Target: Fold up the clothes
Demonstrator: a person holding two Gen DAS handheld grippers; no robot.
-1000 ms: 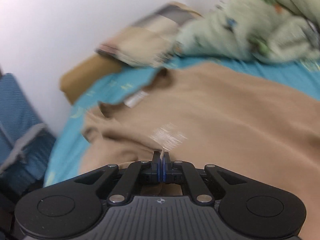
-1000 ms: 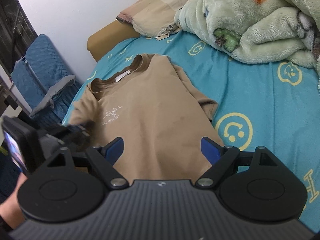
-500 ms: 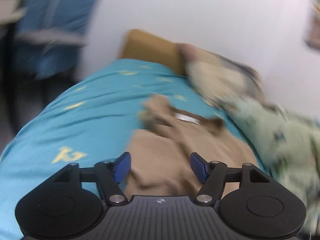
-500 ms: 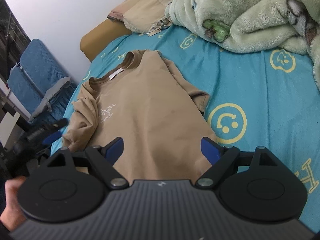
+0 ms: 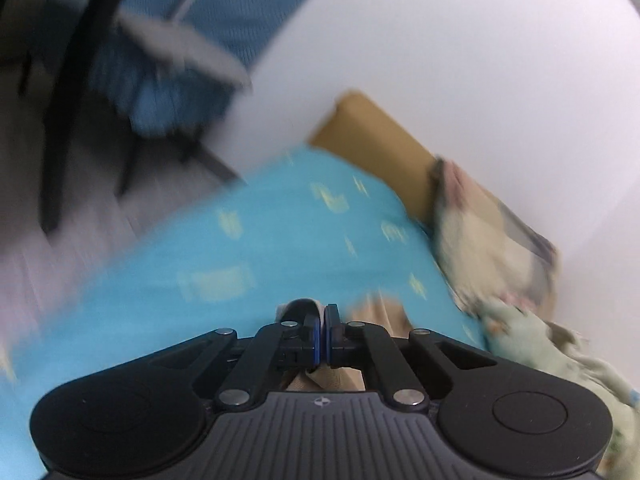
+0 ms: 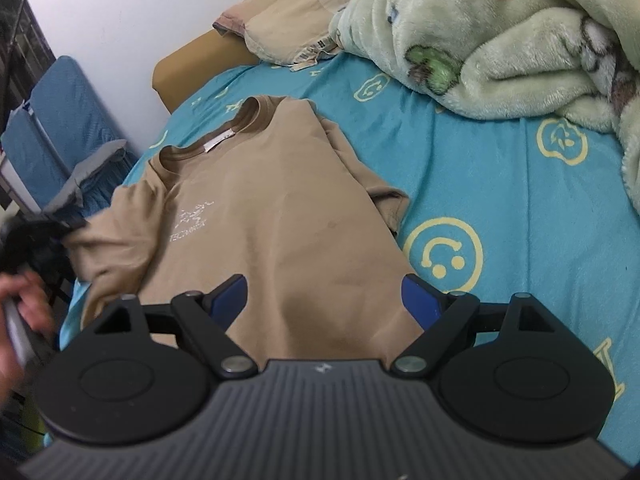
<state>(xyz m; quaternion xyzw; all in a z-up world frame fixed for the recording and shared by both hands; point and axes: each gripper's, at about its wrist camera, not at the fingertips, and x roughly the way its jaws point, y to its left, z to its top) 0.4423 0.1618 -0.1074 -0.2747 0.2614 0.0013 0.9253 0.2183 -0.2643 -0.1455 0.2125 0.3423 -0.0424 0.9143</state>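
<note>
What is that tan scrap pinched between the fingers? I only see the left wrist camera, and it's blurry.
Observer: The sleeve end of a tan T-shirt, pulled out sideways by the left gripper.
Operator: Is the shirt folded?
Observer: No, it lies spread out, logo up, on the blue sheet.
Operator: And the other gripper?
Observer: The right gripper hovers open above the hem.

White wall [image 6: 120, 12], blue-sheeted bed [image 6: 520, 208], perhaps a blue folding chair [image 6: 52, 128] beside it
</note>
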